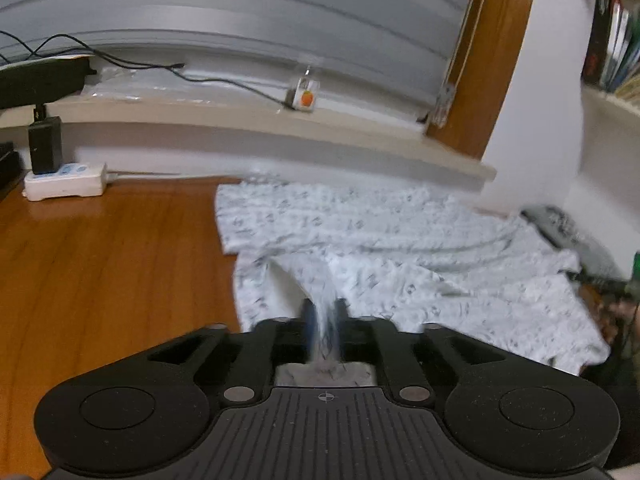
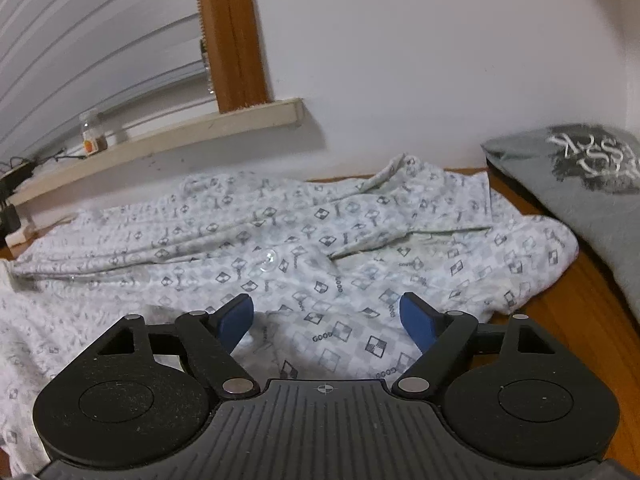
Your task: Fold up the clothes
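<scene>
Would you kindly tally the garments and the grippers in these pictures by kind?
Patterned white shirts: 1, the shirt
Grey printed garments: 1, the grey garment
Grippers: 2, the left gripper shut on the shirt, the right gripper open over it
Total: 4

- wooden floor (image 1: 100,260), orange-brown planks, is what carries everything here
- white patterned shirt (image 2: 320,248) spread out rumpled on it, up near the wall
- grey printed garment (image 2: 580,184) lying just beside the shirt, might be overlapping its edge, hard to tell
- white power strip (image 1: 66,184) on the floor by the wall, black adapter (image 1: 45,150) plugged in on top
</scene>
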